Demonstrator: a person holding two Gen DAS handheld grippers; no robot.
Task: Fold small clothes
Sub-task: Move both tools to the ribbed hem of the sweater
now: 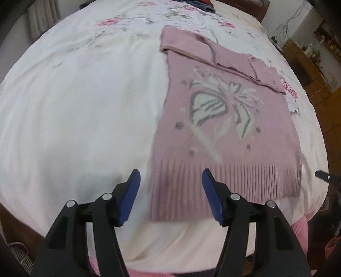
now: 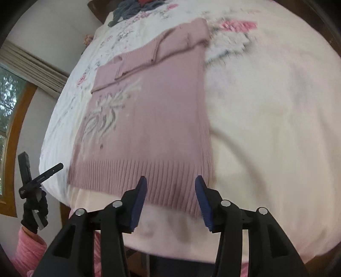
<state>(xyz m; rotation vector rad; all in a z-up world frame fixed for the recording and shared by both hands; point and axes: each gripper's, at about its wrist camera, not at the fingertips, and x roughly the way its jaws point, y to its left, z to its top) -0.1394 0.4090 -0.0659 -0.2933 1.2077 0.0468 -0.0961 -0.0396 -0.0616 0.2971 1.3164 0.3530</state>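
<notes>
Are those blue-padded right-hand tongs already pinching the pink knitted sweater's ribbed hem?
Cannot tell. In the right wrist view the open right gripper frames the pink knitted sweater, but height above the hem isn't readable.

Floral bedspread [image 1: 85, 95] (white) carries pink sweater [image 1: 223, 132], flat.

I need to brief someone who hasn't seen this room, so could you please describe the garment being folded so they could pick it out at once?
Start from the bed with the white, pink-flowered cover. On its near part lies a pink knitted sweater, flat, sleeves folded across its top, ribbed hem toward both open grippers. Its pale butterfly pattern sets it apart from the dark clothes heaped at the far end.
</notes>
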